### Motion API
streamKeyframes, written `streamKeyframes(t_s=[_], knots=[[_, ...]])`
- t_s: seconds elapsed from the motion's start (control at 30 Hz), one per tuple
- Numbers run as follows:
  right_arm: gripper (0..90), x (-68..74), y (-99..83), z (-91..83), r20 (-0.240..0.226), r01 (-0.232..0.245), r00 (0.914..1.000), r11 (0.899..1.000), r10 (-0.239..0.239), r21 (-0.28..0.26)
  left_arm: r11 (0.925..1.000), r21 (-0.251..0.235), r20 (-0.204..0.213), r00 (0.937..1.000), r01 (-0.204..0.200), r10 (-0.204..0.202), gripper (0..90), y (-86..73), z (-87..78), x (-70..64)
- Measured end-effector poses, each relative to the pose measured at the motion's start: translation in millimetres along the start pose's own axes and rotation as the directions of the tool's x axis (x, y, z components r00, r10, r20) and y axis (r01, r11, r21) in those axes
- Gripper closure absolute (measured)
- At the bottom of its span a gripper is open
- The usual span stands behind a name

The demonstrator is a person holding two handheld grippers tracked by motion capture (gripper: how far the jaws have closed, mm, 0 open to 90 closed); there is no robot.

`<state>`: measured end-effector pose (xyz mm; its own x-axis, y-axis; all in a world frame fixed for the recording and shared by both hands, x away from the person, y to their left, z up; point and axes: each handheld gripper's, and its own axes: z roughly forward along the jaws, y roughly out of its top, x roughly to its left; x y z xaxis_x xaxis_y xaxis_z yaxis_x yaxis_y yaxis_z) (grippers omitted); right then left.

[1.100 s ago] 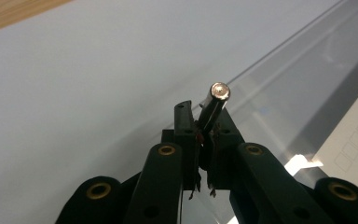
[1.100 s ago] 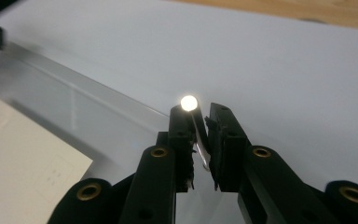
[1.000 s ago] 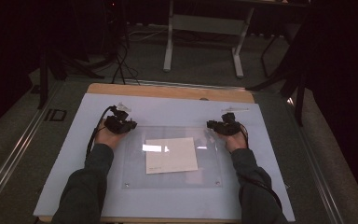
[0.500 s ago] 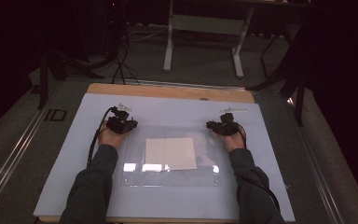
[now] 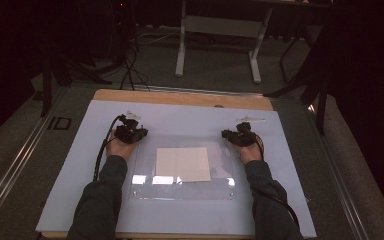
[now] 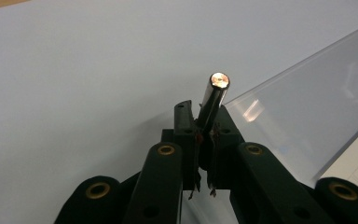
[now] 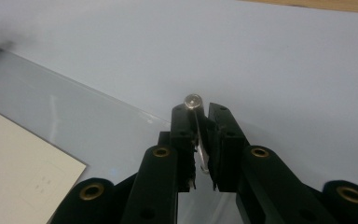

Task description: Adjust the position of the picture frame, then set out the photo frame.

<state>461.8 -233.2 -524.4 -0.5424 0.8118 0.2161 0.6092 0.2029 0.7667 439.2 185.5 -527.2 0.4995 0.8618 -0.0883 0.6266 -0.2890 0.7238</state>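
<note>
Where tools (image 5: 131,133) grip posts (image 6: 213,99): far corners (open table beyond)

We see the sheet (image 5: 182,164) lying on the table (image 5: 190,117) under the clear plate (image 5: 145,187), between the left gripper (image 5: 130,133) and right gripper (image 5: 238,136).

Tongs (image 6: 204,140) around metal pin (image 6: 213,98)

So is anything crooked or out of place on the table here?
Nothing stands out. The clear sheet lies flat and square on the white board, the paper centred under it, each gripper clamped on a corner pin.
</note>
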Motion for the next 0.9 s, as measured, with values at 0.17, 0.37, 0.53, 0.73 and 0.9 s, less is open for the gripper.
streamKeyframes(t_s=[0.17,0.37,0.53,0.73,0.9], knots=[[81.0,-0.9,-0.8,0.2,-0.007,-0.003,1.0,1.0,0.003,-0.004,0.9999,-0.008,-0.003,1.0,0.009,-0.009,84.4,-1.0,0.1,-0.3],[80.8,-2.0,-1.9,0.7,-0.015,-0.005,0.9999,1.0,0.005,-0.01,0.9996,-0.022,-0.003,0.9999,0.017,-0.017,83.6,-2.5,0.0,-0.7],[80.6,-2.5,-3.3,1.0,-0.018,-0.008,0.9998,1.0,0.008,-0.017,0.9995,-0.032,-0.011,0.9999,0.006,-0.007,81.6,-3.9,-1.7,-1.6],[80.6,-3.2,-4.1,1.2,-0.022,-0.003,0.9998,1.0,0.003,-0.02,0.9954,-0.094,0.019,0.9997,0.018,-0.016,72.6,-7.1,-13.1,0.9],[80.5,-3.0,-4.8,1.4,-0.022,0.003,0.9997,1.0,-0.003,-0.026,0.9864,-0.16,0.049,0.9983,0.038,-0.031,67.4,-9.0,-22.3,3.0]])
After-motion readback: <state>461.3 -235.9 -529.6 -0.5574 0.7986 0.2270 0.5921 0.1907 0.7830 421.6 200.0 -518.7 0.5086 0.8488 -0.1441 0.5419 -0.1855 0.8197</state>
